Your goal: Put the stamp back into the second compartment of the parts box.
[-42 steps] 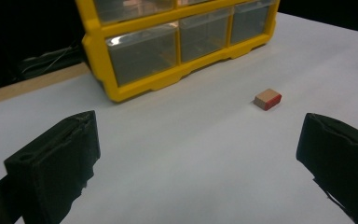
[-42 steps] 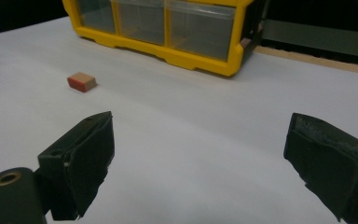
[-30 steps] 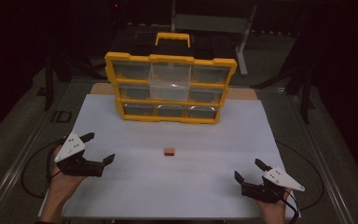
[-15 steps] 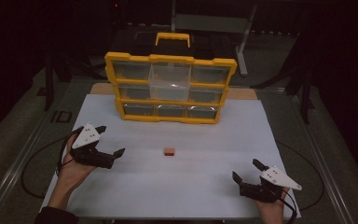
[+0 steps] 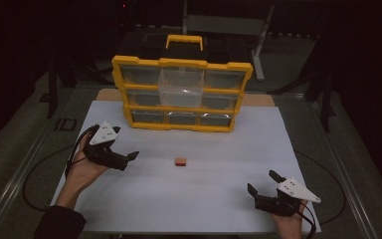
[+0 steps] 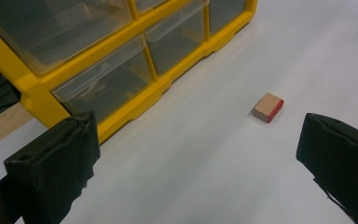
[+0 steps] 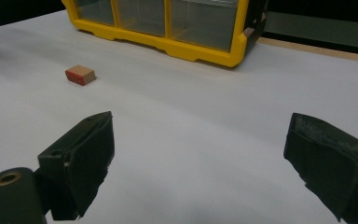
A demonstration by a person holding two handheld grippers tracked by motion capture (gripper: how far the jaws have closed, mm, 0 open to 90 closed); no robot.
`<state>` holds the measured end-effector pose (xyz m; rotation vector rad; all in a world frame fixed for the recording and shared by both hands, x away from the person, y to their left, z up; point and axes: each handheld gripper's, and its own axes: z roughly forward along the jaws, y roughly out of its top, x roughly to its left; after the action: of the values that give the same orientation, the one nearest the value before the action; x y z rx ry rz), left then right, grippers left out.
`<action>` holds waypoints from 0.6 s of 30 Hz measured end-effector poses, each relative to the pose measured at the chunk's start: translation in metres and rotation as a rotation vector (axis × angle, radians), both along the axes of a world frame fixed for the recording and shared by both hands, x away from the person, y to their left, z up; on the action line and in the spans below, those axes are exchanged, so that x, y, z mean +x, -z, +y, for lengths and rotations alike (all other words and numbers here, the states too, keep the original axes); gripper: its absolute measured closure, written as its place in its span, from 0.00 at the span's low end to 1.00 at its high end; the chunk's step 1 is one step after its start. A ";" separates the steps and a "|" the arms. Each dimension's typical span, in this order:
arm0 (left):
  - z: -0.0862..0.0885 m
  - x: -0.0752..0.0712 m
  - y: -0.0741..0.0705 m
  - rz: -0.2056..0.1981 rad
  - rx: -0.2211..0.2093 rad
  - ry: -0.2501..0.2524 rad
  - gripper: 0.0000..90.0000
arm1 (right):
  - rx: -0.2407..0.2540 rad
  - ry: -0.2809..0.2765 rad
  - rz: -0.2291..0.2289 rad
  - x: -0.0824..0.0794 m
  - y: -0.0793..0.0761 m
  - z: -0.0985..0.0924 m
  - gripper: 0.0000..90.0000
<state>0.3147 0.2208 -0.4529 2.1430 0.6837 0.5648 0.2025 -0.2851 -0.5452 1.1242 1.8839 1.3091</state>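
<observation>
High view with both claw views. A small block [image 5: 180, 161], tan on top with a red side, lies alone on the white desk [image 5: 189, 199], in front of the yellow drawer organizer [image 5: 181, 93] and well apart from it. The left claw [image 5: 127, 158], jaws spread and empty, hovers left of the block, pointing toward it; in the left claw view the block [image 6: 268, 107] appears between and beyond the two black jaws, with nothing touching it. The right claw [image 5: 261, 185], likewise spread and empty, sits near the desk's front right edge, well apart from the block [image 7: 80, 74]. The organizer's drawers are translucent and dimly lit; their contents cannot be made out. Its upper rows are cut off in both claw views. The surroundings beyond the desk are too dark to read.
</observation>
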 end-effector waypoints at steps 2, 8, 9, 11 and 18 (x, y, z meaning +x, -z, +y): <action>-0.003 0.003 -0.001 0.005 0.018 0.010 0.00 | 0.000 0.001 -0.001 0.000 0.000 0.000 0.09; -0.014 0.012 0.000 0.034 0.043 0.031 0.00 | 0.001 0.002 -0.001 0.000 0.000 0.000 0.09; -0.015 0.014 0.000 0.039 0.048 0.034 0.00 | 0.001 0.002 -0.002 0.000 0.000 0.000 0.09; -0.018 0.017 0.000 0.046 0.055 0.036 0.00 | 0.001 0.001 -0.002 0.000 0.000 0.000 0.09; -0.029 0.026 0.002 0.069 0.069 0.054 0.00 | 0.000 0.004 -0.005 0.000 -0.001 -0.001 0.09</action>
<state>0.3403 0.1922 -0.4550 2.2469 0.6509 0.4937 0.2021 -0.2861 -0.5445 1.1227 1.8769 1.3085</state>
